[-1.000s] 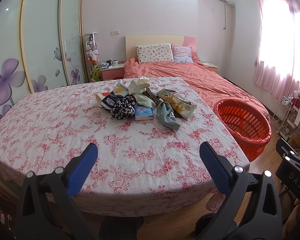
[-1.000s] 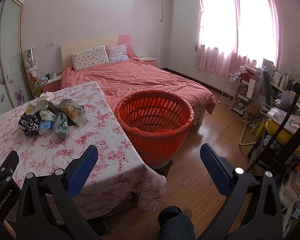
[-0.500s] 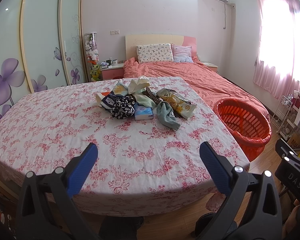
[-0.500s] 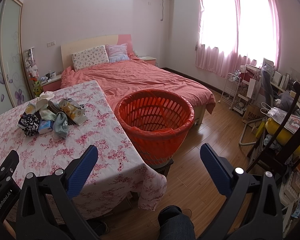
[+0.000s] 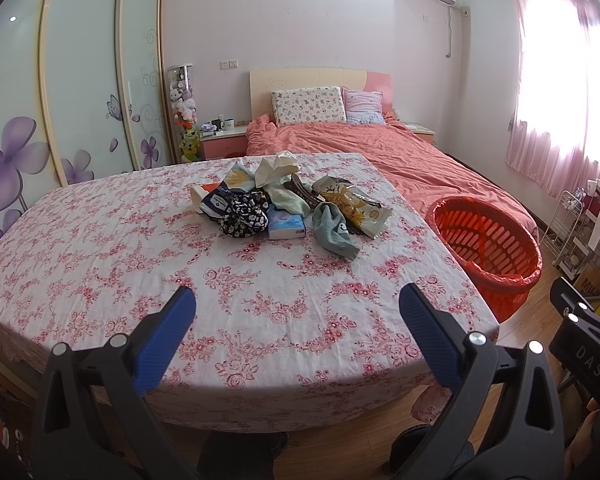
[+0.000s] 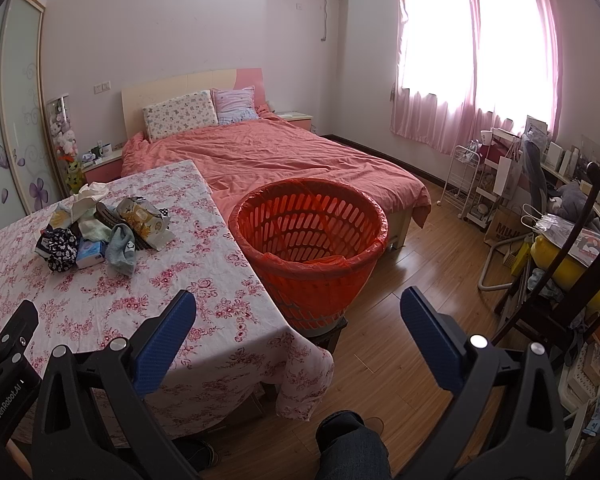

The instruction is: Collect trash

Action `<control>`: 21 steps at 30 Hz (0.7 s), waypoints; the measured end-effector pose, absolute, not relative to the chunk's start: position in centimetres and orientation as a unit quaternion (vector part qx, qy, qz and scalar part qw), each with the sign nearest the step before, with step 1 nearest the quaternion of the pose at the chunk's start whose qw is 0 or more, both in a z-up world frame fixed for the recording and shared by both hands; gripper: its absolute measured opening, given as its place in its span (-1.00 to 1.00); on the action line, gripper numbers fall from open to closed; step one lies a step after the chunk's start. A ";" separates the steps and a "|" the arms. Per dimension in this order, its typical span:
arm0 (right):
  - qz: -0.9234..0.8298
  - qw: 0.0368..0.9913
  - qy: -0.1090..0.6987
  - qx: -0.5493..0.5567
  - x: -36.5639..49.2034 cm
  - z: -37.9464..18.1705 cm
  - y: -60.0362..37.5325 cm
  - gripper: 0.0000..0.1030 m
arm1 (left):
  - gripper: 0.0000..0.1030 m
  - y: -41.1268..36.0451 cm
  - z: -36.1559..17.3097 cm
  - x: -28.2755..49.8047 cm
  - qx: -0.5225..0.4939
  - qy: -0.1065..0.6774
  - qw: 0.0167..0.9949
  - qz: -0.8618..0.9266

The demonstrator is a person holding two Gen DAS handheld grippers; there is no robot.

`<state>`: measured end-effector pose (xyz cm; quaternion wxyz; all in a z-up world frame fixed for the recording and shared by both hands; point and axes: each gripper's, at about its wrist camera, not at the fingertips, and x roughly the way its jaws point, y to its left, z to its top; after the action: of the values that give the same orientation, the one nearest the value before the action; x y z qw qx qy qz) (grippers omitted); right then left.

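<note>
While the trash pile [image 5: 288, 204] lies heaped toward the far middle of the table [image 5: 100, 264], both grippers are held low at the near edge, well apart from it. The left gripper [image 5: 296, 316] is seen with its 2 blue pads spread wide and nothing between them; the right gripper [image 6: 298, 316] is likewise spread wide and bare, aimed toward the floor beside the table corner.

In the pile, a teal sock [image 5: 334, 234], a tissue pack [image 5: 286, 227], a black patterned cloth [image 5: 244, 218], a yellow snack bag [image 5: 354, 206] and crumpled paper [image 5: 276, 168] are touching or overlapping.

The orange basket [image 6: 256, 208] stands just beside the table's right edge, lined with an orange bag; nothing can be made out inside it. Its base is hidden by the tablecloth corner.

A trouser leg [image 6: 352, 448] is cut off at the bottom edge.
</note>
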<state>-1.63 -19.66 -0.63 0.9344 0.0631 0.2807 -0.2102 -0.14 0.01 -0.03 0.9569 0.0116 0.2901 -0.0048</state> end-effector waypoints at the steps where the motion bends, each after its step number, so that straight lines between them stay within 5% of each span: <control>1: -0.210 0.934 0.281 0.063 -1.6 -0.6 -19.7 0.96 | 0.93 0.0 0.0 -0.2 0.012 0.290 0.957 -0.005; 21: -0.192 0.942 0.270 0.060 -0.3 -0.7 -19.6 0.96 | 0.93 2.5 -0.9 1.7 -0.006 0.302 0.953 0.022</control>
<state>-0.26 -19.64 -0.74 0.9417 0.0597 0.2697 -0.1920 1.68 2.47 -0.90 0.9530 -0.0060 0.3020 0.0216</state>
